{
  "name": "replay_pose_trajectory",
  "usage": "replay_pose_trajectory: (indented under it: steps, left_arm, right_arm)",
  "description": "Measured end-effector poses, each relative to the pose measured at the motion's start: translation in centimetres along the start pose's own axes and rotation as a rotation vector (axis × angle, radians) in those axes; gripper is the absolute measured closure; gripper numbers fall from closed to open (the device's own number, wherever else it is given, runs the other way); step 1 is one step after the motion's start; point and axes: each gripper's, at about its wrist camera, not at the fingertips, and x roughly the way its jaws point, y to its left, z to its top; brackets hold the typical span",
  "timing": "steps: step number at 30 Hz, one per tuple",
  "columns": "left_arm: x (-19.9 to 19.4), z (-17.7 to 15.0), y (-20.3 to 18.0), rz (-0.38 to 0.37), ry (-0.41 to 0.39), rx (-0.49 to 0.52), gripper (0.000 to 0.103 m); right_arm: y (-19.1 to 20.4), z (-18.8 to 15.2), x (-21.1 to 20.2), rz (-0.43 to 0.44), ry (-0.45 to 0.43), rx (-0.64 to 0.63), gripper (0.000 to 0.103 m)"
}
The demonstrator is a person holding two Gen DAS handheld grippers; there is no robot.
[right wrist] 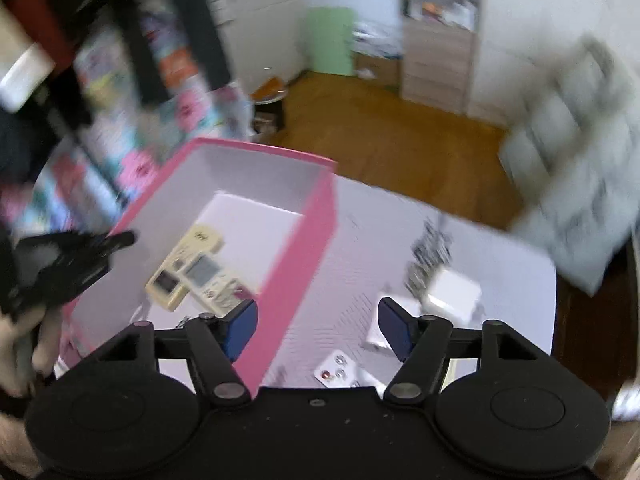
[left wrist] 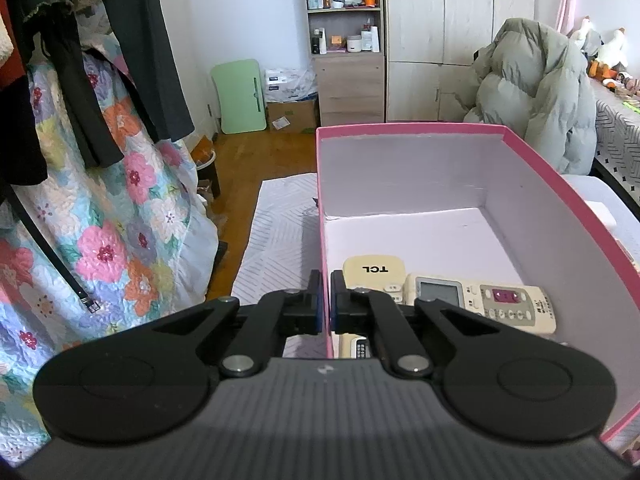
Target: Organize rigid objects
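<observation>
Bedroom clutter rings the work: hung clothes, a flowered quilt, a shelf unit and a puffy coat over a chair, with a white-covered table (right wrist: 500, 264) in the middle.

Left tongs (left wrist: 325, 300) are pressed together on the near wall of the pink box (left wrist: 560, 184), one finger outside and one inside, pinching the cardboard and, by my reading, steadying it. Just beyond their tips, on the box floor, lie two remotes: a cream one marked TCL (left wrist: 374, 274) and, touching it on the right, a white one with a screen (left wrist: 480, 300). A third, with a small keypad (left wrist: 354, 346), peeks out beneath the tongs.

Right tongs (right wrist: 318, 328) stand spread with nothing between them, hanging over the box's side wall and the table beside it. Nearest ahead of them is a small white card with round studs (right wrist: 334, 370); a little further to the right sit a white block (right wrist: 456, 292) and some darker bits too blurred to name.

Packing looks partly done. Likely the empty hand is going for another loose piece; that calls for lowering over it, squaring up, and closing only once the blur settles.
</observation>
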Motion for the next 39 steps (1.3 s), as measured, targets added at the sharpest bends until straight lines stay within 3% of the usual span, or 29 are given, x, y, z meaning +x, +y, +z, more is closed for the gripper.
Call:
replay_pose_trajectory:
  steps: [3,8,12,18,19,22,27,30,39]
  left_arm:
    - [-0.1,0.0,0.0,0.003,-0.001,0.003,0.100]
    - [-0.5,0.1,0.8,-0.022,-0.005,-0.015,0.100]
    - [-0.8,0.0,1.0,-0.037,-0.014,-0.017,0.100]
    - [-0.8,0.0,0.9,-0.025,-0.017,-0.007,0.100]
    - [-0.8,0.0,0.8,-0.020,-0.018,-0.002,0.100]
    - [-0.8,0.1,0.7,-0.031,-0.016,-0.007,0.100]
    - [-0.8,0.0,0.8,-0.041,-0.013,-0.020,0.100]
    - [-0.8,0.0,0.6,-0.016,-0.011,-0.014,0.100]
    - [-1.8,-0.1,-0.3,0.011,-0.032,0.019,0.100]
  right_arm:
    - [-2.3,-1.0,2.5,-0.046,0.076,0.022,0.033]
    - [-5.1,-2.4,6.4,-0.052,0.174,0.075,0.034]
    - [-6.3,-2.8,8.6,-0.167,0.186,0.012,0.034]
    - [-8.5,-4.1,10.5,-0.099,0.256,0.125,0.034]
    - [-8.6,-4.3,10.9,-0.113,0.264,0.131,0.041]
    - [-9.0,-4.4,11.3,-0.109,0.238,0.150,0.044]
    - [-8.2,-4.3,11.6,-0.143,0.197,0.079,0.044]
    - [-7.9,-4.6,11.4,-0.155,0.176,0.106,0.045]
    - [-7.2,-5.3,7.6,-0.207,0.070,0.074,0.045]
